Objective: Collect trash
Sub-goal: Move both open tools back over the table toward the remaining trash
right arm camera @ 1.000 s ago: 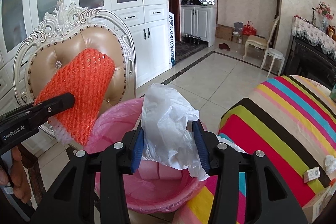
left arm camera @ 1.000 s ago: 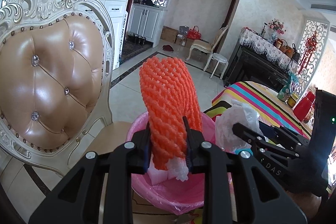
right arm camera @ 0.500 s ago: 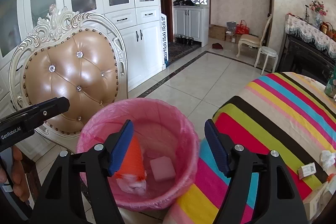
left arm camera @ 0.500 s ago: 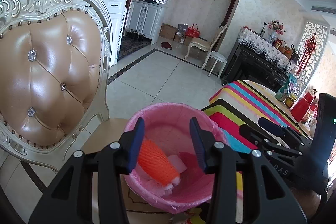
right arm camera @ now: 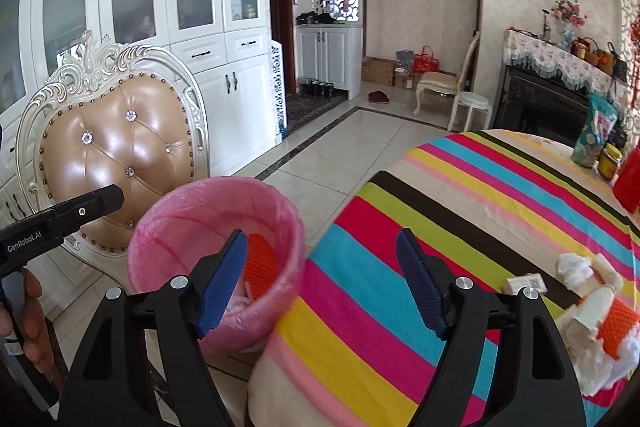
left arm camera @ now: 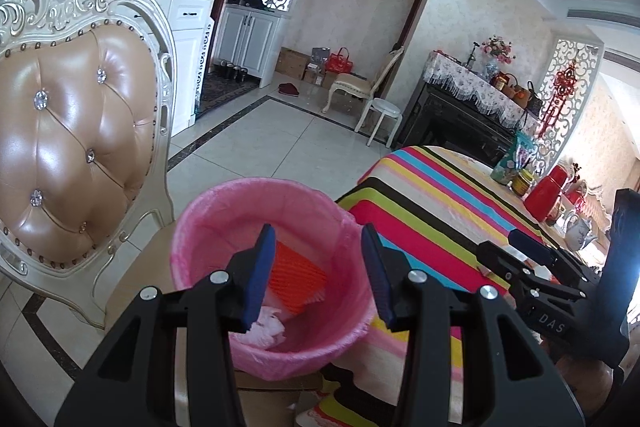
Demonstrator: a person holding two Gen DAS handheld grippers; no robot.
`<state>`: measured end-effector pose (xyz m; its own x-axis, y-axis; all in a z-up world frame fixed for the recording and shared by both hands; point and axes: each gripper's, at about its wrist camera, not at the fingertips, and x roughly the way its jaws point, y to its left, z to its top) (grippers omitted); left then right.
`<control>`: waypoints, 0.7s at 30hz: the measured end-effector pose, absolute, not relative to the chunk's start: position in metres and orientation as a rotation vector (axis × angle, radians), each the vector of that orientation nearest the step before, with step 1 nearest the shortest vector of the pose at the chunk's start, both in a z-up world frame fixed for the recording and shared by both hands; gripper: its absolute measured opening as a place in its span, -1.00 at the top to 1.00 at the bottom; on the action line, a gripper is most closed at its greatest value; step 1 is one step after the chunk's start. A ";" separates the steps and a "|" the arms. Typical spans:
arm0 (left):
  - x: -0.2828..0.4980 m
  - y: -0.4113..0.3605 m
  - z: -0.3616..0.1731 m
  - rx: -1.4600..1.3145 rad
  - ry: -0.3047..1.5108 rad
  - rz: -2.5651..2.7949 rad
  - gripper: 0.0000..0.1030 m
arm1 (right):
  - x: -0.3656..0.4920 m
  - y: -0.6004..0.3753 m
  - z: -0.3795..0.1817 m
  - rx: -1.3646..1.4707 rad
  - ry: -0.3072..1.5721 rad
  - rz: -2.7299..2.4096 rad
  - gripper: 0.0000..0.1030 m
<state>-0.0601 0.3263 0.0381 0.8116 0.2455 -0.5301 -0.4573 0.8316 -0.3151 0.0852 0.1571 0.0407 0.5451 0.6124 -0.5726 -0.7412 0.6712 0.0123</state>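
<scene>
A pink-lined trash bin stands beside the striped table. An orange foam net lies inside it, next to crumpled white scraps. My left gripper hangs over the bin, open, with nothing between its pads. My right gripper is over the gap between bin and table edge; its jaws are opening and hold nothing. On the table's near right lie a white tissue wad, a small carton and another orange net with white foam.
A tufted tan chair stands just left of the bin. The striped tablecloth carries a red flask, a jar and a printed bag at its far side. Tiled floor opens beyond.
The left gripper let go of the orange net and the right let go of the white plastic bag; both dropped into the bin. Both grippers then swung right, toward the table.
</scene>
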 end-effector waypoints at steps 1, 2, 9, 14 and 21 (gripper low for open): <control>-0.060 0.322 0.039 -0.447 0.493 0.384 0.13 | 0.085 0.148 0.042 -0.235 0.576 0.801 -0.42; -0.060 0.316 0.042 -0.442 0.491 0.376 0.11 | 0.084 0.138 0.044 -0.227 0.574 0.789 -0.43; -0.054 0.281 0.056 -0.410 0.475 0.313 0.08 | 0.081 0.079 0.052 -0.208 0.545 0.710 -0.45; -0.044 0.255 0.064 -0.392 0.469 0.260 -0.01 | 0.081 0.027 0.061 -0.185 0.515 0.630 -0.51; -0.024 0.211 0.075 -0.348 0.472 0.191 -0.06 | 0.088 -0.044 0.064 -0.161 0.498 0.516 -0.55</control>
